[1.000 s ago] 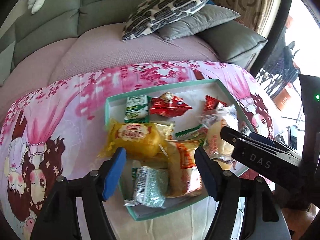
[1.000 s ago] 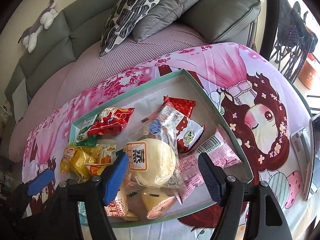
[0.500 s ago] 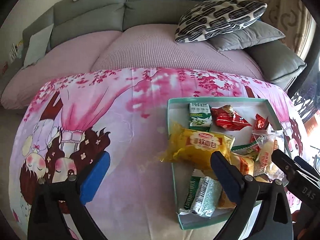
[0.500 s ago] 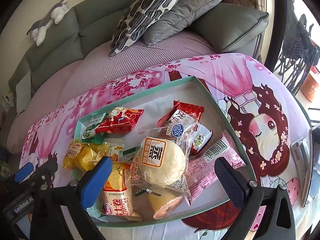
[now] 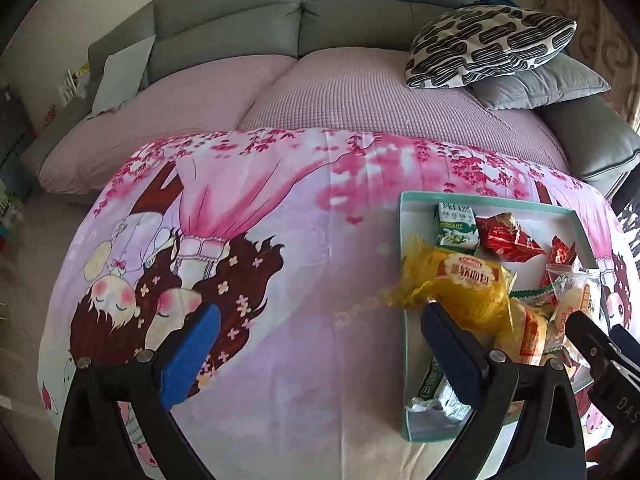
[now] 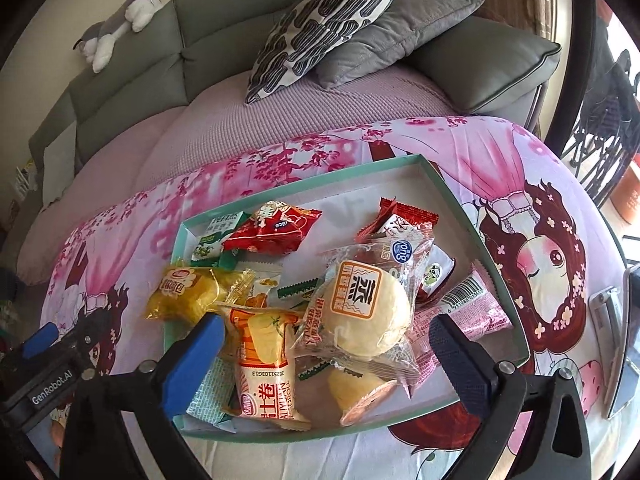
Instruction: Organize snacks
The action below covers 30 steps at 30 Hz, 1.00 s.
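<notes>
Right gripper (image 6: 326, 344) spread wide, clamping nothing, its jaws just opened; round bun packet (image 6: 366, 314) lies between its pads in the tray (image 6: 460, 216); orange roll packet (image 6: 264, 354) lies lengthwise toward it; left gripper (image 5: 318, 334) agape over cloth (image 5: 304, 216).

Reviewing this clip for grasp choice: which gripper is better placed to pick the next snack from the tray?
Right. The right gripper hangs open directly over the bun packet in the tray. The left gripper, also open, faces mostly bare cloth beside the tray's edge, with only the yellow bread packet near one finger.
</notes>
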### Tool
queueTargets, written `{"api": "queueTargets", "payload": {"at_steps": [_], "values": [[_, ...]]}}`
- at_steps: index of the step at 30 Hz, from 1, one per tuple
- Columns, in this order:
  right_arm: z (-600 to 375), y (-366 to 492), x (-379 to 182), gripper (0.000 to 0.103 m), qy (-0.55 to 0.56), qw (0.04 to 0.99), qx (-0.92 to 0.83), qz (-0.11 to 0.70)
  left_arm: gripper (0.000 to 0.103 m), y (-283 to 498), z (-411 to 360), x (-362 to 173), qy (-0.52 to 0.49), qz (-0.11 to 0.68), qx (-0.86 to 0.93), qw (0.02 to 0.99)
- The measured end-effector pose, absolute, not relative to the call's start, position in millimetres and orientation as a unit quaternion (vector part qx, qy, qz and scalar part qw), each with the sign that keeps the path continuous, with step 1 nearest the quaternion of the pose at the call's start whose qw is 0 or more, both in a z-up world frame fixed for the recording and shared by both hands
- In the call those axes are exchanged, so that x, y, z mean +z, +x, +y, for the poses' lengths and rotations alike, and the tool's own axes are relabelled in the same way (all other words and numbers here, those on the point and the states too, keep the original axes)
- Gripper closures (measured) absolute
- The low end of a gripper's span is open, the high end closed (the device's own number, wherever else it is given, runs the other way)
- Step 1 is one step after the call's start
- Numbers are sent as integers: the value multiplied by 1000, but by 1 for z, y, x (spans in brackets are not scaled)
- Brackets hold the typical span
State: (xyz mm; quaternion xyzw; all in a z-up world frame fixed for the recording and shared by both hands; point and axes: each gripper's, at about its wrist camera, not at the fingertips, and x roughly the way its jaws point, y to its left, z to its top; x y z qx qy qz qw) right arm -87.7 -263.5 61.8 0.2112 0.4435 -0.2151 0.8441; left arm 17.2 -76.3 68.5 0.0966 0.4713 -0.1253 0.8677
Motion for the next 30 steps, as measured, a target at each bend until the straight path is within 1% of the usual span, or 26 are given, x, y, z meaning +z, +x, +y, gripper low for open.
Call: {"api": "queueTargets", "payload": {"at_steps": [5,11,30], "values": [[-249,-87,64,0,202,846,-211,445,3,10,-62,61,112,476,-91,868],[-227,-86,65,0,190,851,-193,450,3,4,-42,52,103,494,-86,859],[-172,-118,40,0,147,838,-180,493,3,-22,-4,37,117,513,-88,846]]}}
